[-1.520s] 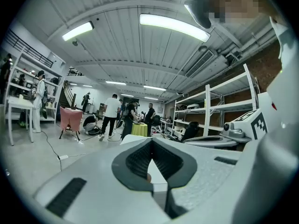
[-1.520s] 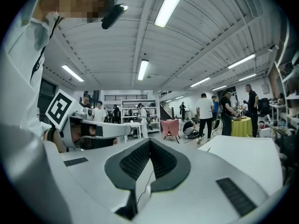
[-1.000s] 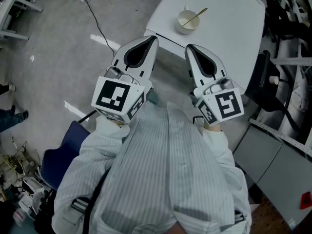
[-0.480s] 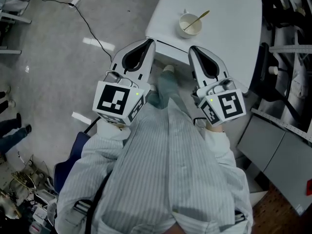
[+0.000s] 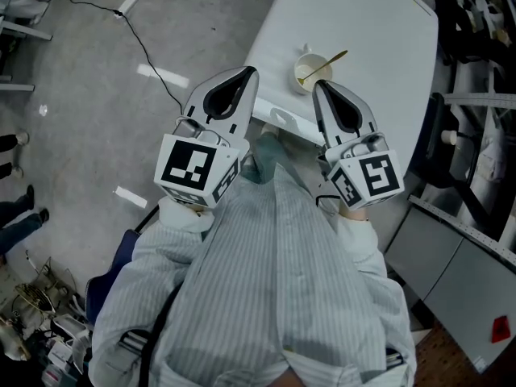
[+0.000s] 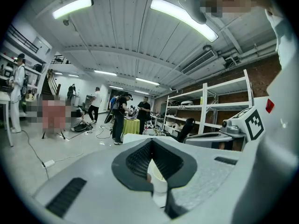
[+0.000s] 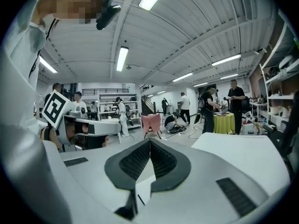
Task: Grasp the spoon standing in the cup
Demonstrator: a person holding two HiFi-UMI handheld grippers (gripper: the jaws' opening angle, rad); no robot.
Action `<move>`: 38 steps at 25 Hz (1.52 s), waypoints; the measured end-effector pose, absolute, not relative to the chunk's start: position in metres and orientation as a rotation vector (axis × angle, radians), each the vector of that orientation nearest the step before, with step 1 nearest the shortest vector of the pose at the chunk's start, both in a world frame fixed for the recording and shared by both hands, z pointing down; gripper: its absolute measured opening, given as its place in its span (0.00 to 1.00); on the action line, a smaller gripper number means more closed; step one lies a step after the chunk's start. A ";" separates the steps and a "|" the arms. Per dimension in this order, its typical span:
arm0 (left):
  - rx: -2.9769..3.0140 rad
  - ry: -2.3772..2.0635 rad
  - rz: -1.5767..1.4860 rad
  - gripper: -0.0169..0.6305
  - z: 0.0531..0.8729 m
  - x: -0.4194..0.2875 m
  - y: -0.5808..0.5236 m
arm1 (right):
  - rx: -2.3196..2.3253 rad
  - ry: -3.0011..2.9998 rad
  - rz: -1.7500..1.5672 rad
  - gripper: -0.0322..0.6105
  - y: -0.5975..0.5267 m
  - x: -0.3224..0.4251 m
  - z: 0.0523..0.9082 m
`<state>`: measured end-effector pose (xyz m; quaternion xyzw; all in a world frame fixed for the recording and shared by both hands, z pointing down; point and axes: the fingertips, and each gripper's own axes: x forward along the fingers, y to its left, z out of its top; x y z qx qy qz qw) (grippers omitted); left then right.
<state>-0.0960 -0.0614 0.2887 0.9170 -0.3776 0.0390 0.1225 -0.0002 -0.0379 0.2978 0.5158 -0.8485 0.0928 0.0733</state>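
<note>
Near the cup, left gripper and right gripper (side by side), both seemingly closed, empty.

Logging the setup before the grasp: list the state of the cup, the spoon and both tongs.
Cup: upright on the white table, near its edge.
Spoon: leaning in the cup, handle out over the rim, not grasped.
Left tongs: shut, holding nothing.
Right tongs: shut, holding nothing.

A workshop hall: metal shelving, ceiling strip lights, floor cables.
</note>
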 end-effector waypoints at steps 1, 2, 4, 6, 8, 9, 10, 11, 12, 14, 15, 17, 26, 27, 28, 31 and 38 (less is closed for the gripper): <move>2.676 -1.101 0.117 0.04 0.289 -0.091 -0.070 | 1.548 -2.549 0.282 0.06 -0.047 0.004 0.298; 2.677 -1.100 0.120 0.04 0.289 -0.086 -0.078 | 1.547 -2.550 0.285 0.06 -0.055 0.009 0.298; 2.679 -1.098 0.124 0.04 0.288 -0.072 -0.093 | 1.545 -2.550 0.289 0.06 -0.071 0.021 0.298; 2.680 -1.094 0.126 0.04 0.286 -0.058 -0.107 | 1.543 -2.552 0.288 0.06 -0.086 0.034 0.295; 2.683 -1.088 0.129 0.04 0.284 -0.047 -0.119 | 1.540 -2.554 0.283 0.06 -0.101 0.043 0.292; 2.684 -1.083 0.130 0.04 0.283 -0.043 -0.126 | 1.539 -2.555 0.280 0.06 -0.107 0.046 0.290; 2.686 -1.078 0.131 0.04 0.282 -0.039 -0.131 | 1.540 -2.555 0.277 0.06 -0.113 0.049 0.289; 2.689 -1.072 0.132 0.04 0.282 -0.034 -0.136 | 1.543 -2.555 0.275 0.06 -0.118 0.053 0.288; 2.692 -1.067 0.133 0.04 0.281 -0.028 -0.141 | 1.546 -2.554 0.275 0.06 -0.122 0.058 0.287; 2.703 -1.058 0.137 0.04 0.279 -0.016 -0.149 | 1.548 -2.557 0.274 0.06 -0.129 0.068 0.286; 2.708 -1.054 0.141 0.04 0.279 -0.011 -0.153 | 1.547 -2.559 0.274 0.06 -0.133 0.072 0.286; 2.715 -1.050 0.150 0.04 0.279 -0.002 -0.160 | 1.546 -2.558 0.275 0.06 -0.139 0.080 0.287; 2.732 -0.978 0.198 0.04 0.287 0.019 -0.175 | 1.601 -2.523 0.317 0.06 -0.147 0.099 0.295; 2.737 -0.965 0.205 0.04 0.287 0.021 -0.175 | 1.613 -2.516 0.321 0.06 -0.147 0.100 0.296; 2.744 -0.952 0.211 0.04 0.287 0.023 -0.176 | 1.626 -2.508 0.326 0.06 -0.147 0.102 0.296; 2.761 -0.920 0.229 0.04 0.287 0.028 -0.177 | 1.658 -2.488 0.341 0.06 -0.146 0.108 0.298; 2.760 -0.886 0.258 0.04 0.297 0.027 -0.174 | 1.713 -2.429 0.390 0.07 -0.139 0.116 0.312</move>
